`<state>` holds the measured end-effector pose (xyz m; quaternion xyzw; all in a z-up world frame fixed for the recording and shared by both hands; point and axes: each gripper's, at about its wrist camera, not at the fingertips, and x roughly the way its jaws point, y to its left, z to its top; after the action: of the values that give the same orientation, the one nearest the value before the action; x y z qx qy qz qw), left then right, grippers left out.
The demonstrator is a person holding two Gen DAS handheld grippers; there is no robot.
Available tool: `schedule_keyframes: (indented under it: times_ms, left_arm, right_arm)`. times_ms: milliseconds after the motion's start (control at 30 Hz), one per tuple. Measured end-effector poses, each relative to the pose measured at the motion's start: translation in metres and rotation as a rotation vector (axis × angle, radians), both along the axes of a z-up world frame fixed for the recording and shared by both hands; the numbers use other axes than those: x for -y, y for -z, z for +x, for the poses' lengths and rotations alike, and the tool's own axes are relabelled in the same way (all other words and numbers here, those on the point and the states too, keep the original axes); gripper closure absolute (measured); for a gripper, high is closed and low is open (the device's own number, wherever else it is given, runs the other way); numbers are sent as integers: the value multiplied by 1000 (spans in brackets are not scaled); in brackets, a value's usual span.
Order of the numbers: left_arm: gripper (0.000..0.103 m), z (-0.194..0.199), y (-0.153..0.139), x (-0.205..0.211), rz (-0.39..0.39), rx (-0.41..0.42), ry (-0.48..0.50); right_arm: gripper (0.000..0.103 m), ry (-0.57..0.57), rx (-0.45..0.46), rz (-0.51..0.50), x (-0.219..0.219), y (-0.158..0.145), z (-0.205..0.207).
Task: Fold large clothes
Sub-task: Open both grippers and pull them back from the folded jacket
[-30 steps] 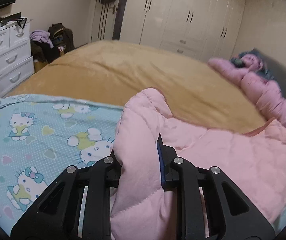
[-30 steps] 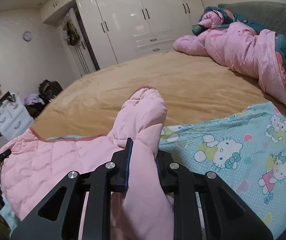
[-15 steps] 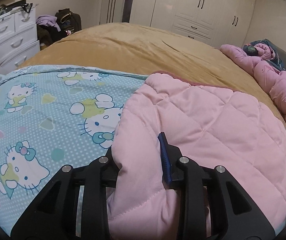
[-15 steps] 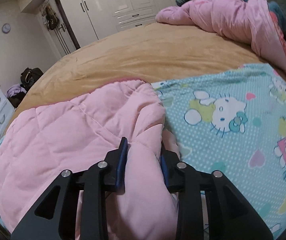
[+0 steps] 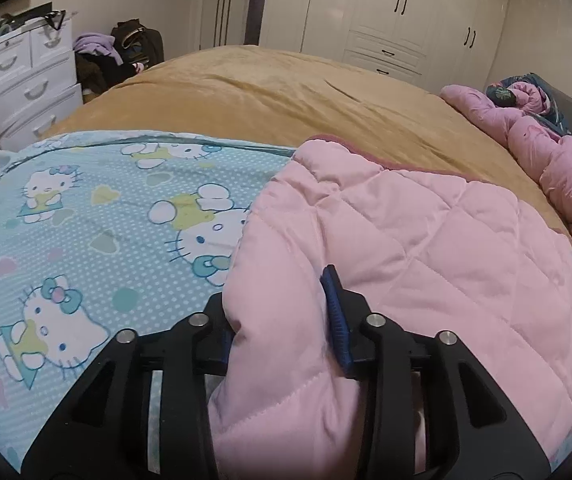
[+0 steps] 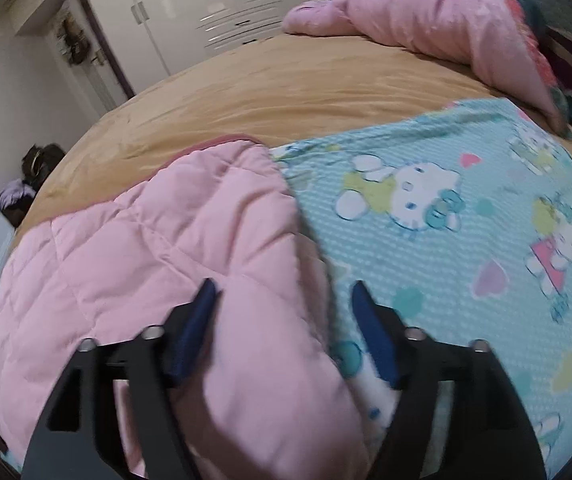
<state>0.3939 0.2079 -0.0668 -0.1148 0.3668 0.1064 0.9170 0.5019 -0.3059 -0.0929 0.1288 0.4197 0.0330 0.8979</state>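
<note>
The pink quilted blanket [image 5: 426, 240] lies folded over a blue cartoon-cat sheet [image 5: 86, 220] at the near edge of the tan bed [image 5: 266, 92]. The left gripper [image 5: 282, 324] has the blanket's thick near fold between its fingers, the pads against the fabric while its jaws are opening. The right gripper [image 6: 286, 332] is opening too; its jaws stand wide, the right blue pad clear of the fold. Another pink quilt [image 6: 426, 20] is bunched at the far right.
</note>
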Motion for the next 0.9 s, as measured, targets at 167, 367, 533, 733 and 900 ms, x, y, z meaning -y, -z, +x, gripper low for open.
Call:
schedule_keyframes:
  times_ms: [167, 367, 533, 733, 900]
  left_arm:
    - [50, -16, -17, 5, 26, 3, -7]
    - [25, -51, -48, 21, 43, 49, -4]
    - [13, -82, -60, 56, 38, 58, 46]
    - [11, -96, -42, 110, -9, -9, 121]
    - [10, -92, -3, 129, -35, -117, 117]
  right_arm:
    - [15, -49, 53, -15, -2, -20, -29]
    - [15, -177, 171, -7, -30, -56, -84]
    - [14, -297, 165, -3, -64, -64, -117]
    - [11, -363, 90, -69, -101, -53, -136]
    - [4, -357, -50, -132, -113, -23, -128]
